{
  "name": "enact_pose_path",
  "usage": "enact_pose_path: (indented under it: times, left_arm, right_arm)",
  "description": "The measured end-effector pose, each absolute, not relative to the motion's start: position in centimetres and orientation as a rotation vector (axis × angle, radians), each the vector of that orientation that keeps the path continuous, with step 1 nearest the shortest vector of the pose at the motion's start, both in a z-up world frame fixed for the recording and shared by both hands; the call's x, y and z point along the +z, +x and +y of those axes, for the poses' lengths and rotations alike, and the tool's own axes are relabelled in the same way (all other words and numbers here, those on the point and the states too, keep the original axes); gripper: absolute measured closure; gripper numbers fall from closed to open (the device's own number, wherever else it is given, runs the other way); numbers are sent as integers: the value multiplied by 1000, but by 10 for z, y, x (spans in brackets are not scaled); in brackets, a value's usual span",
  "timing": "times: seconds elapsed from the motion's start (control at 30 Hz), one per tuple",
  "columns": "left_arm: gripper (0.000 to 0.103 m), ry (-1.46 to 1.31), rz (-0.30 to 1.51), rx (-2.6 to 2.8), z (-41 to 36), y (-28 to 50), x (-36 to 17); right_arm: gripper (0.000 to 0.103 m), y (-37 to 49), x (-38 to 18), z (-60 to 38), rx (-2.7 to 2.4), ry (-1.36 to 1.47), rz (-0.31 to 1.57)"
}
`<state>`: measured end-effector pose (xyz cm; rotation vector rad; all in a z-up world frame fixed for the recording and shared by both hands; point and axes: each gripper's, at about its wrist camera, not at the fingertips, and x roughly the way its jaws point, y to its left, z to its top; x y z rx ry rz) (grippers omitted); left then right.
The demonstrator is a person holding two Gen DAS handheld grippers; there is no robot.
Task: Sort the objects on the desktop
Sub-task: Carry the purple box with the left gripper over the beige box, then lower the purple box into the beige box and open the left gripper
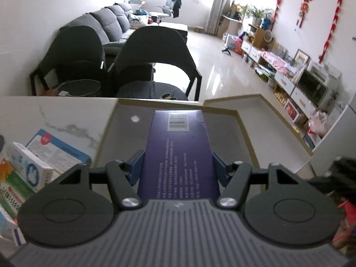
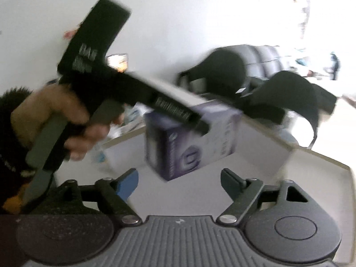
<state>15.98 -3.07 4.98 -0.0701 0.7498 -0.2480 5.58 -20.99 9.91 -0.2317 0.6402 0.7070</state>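
Tabletop (image 1: 66,111) at left carries loose medicine boxes (image 1: 33,166). Our left gripper (image 1: 178,162) clamps the purple box (image 1: 178,155), long axis straight ahead, above the open white tray (image 1: 247,131). Right gripper (image 2: 179,181) spread wide, empty, below the box.

The purple box (image 1: 178,153) sits between the fingers of the left gripper (image 1: 178,166), above the open cardboard box (image 1: 244,120) on the marble table (image 1: 66,115). Left of the cardboard box lies a cluster of medicine boxes (image 1: 37,166). Behind the table stand two chairs (image 1: 153,51), side by side, with a sofa (image 1: 106,22) behind them. The right gripper (image 2: 180,182) is near the purple box, apart from it.
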Motion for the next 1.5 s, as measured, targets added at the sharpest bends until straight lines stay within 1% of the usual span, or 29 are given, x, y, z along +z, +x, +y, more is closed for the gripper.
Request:
enact_pose_path:
  times: [0.27, 0.5, 0.97, 1.03, 1.1, 1.2, 1.3, 1.5]
  left_arm:
    - [40, -28, 785, -262, -59, 176, 33]
    - [40, -51, 824, -261, -67, 192, 23]
    - [39, -100, 884, -344, -89, 199, 7]
    - [37, -133, 906, -387, -87, 200, 7]
    - [31, -170, 930, -440, -84, 201, 7]
    - [29, -181, 950, -475, -81, 201, 7]
    - [23, -189, 973, -493, -77, 201, 8]
    - [22, -250, 1025, -528, -68, 206, 1]
  right_arm:
    - [18, 68, 90, -240, 535, -138, 698]
    - [18, 82, 63, -236, 455, -73, 771]
    - [18, 97, 41, -224, 447, -115, 816]
    - [18, 98, 38, -221, 445, -128, 820]
    - [18, 100, 35, -218, 444, -140, 823]
    - [18, 106, 31, -211, 442, -160, 829]
    - [18, 109, 27, -201, 422, -198, 839]
    - [18, 121, 14, -186, 371, -278, 867]
